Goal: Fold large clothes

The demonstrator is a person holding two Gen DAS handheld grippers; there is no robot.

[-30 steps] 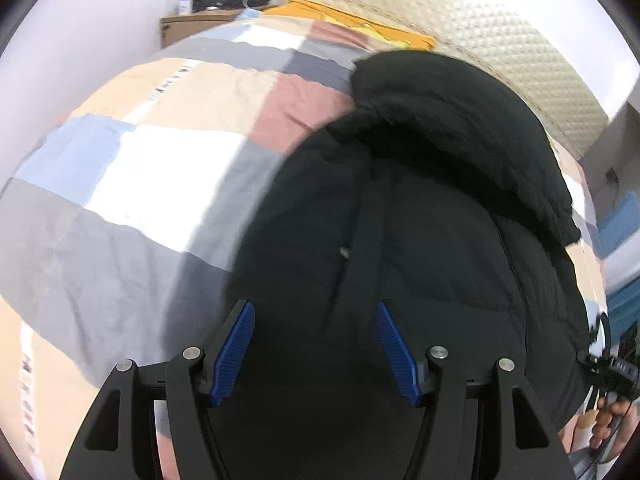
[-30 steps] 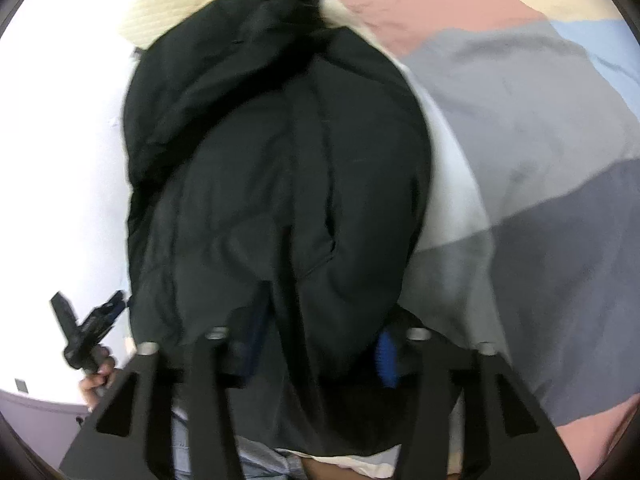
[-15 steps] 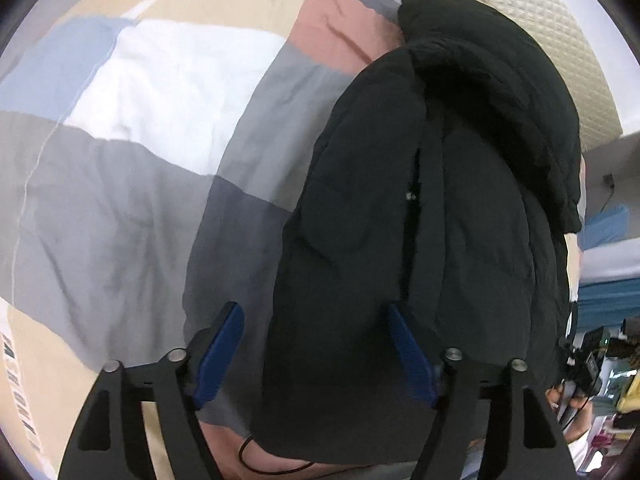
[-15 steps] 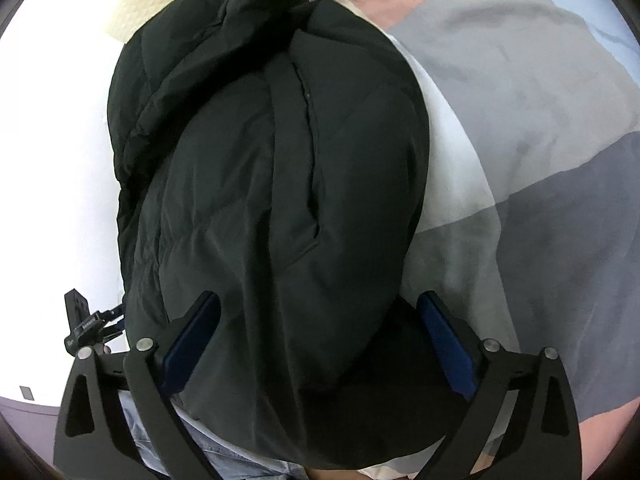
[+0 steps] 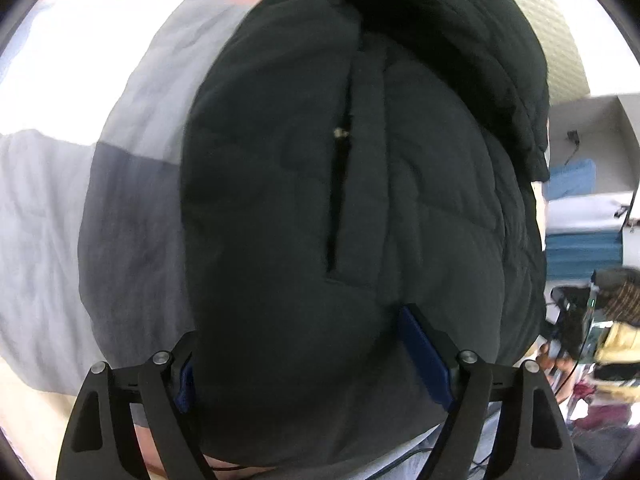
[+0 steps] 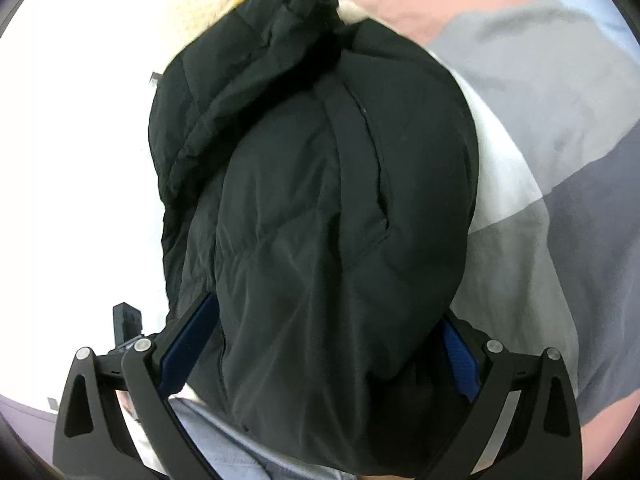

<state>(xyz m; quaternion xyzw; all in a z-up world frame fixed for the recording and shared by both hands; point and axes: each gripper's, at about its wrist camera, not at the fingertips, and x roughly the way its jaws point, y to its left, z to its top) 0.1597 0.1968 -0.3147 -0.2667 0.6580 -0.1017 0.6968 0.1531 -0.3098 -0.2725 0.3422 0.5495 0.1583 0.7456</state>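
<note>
A black padded jacket lies on the patchwork bedspread, its hood toward the headboard. It fills the right wrist view too. My left gripper is open, its blue pads wide apart on either side of the jacket's near hem, which bulges between them. My right gripper is open too, its pads straddling the same near end of the jacket. Whether the pads touch the cloth cannot be told.
The quilted cream headboard stands behind the hood. Blue storage and clutter lie off the bed's far side in the left view. A white wall borders the bed in the right view. Bare bedspread stretches beside the jacket.
Both grippers have come closer to the jacket's near hem. The right gripper, narrower a second ago, opened wide. The jacket now bulges between both pairs of pads.
</note>
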